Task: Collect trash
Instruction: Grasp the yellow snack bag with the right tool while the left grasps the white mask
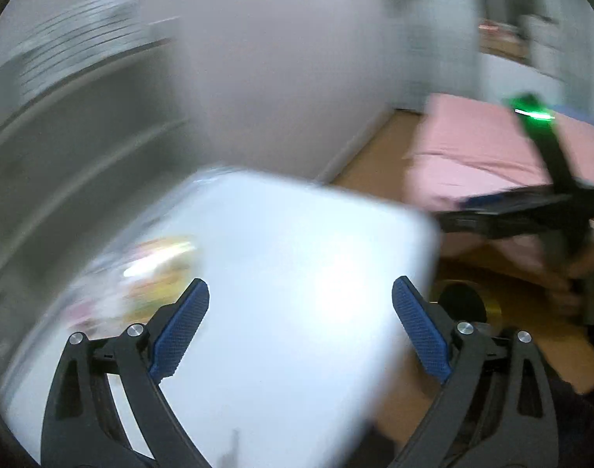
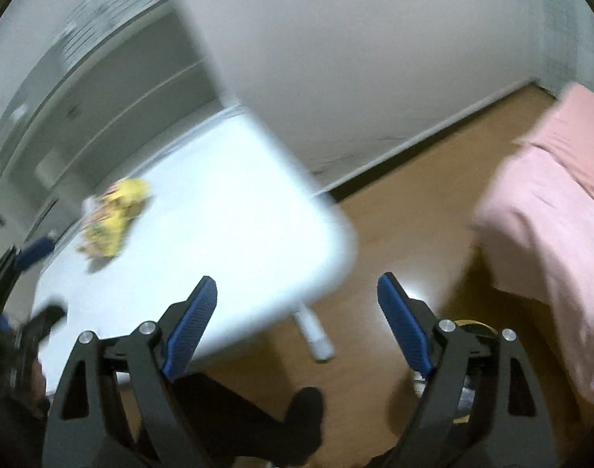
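Note:
A crumpled yellow and pink wrapper pile (image 1: 152,273) lies on the white table (image 1: 297,234), blurred, left of and beyond my left gripper (image 1: 301,292). That gripper hangs above the tabletop, open, with nothing between its blue pads. In the right wrist view the same wrapper pile (image 2: 114,218) sits on the table's (image 2: 227,214) far left part. My right gripper (image 2: 297,286) is open and empty over the table's near corner and the floor. The right tool's black body with its green light (image 1: 531,113) shows at the right of the left wrist view.
A pink-covered bed (image 2: 550,214) stands to the right on a wooden floor (image 2: 394,214). A round black and gold object (image 1: 462,304) sits on the floor by the table. Grey shelving (image 2: 102,97) lines the wall behind. A white table leg (image 2: 312,331) and a dark-clothed leg (image 2: 297,409) are below.

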### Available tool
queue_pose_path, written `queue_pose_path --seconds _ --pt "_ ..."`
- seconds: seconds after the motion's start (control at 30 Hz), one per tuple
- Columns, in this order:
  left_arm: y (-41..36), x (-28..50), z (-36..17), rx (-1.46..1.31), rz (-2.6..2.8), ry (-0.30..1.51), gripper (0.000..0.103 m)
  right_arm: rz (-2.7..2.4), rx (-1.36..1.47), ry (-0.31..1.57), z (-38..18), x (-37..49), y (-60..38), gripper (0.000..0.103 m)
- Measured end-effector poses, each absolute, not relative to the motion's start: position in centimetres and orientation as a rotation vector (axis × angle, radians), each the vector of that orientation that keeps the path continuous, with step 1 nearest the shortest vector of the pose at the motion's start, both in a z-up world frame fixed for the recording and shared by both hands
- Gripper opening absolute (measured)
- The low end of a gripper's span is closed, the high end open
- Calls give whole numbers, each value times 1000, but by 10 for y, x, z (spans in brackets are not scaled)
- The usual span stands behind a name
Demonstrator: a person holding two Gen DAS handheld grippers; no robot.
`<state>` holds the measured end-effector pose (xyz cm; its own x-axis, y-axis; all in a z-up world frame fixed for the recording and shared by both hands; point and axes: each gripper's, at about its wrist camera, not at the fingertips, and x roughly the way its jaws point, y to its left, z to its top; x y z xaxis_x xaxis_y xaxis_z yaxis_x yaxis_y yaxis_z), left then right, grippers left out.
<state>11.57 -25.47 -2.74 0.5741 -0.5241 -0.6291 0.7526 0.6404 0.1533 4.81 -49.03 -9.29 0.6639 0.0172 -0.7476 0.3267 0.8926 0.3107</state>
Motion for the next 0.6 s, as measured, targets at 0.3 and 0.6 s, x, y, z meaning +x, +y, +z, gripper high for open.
queue_pose_path --seconds 0.3,0.6 --pt "-93 252 -34 237 -433 716 92 112 453 972 -92 215 -353 82" --pt "-93 286 -46 210 -460 735 92 91 576 1064 -113 294 -325 82"
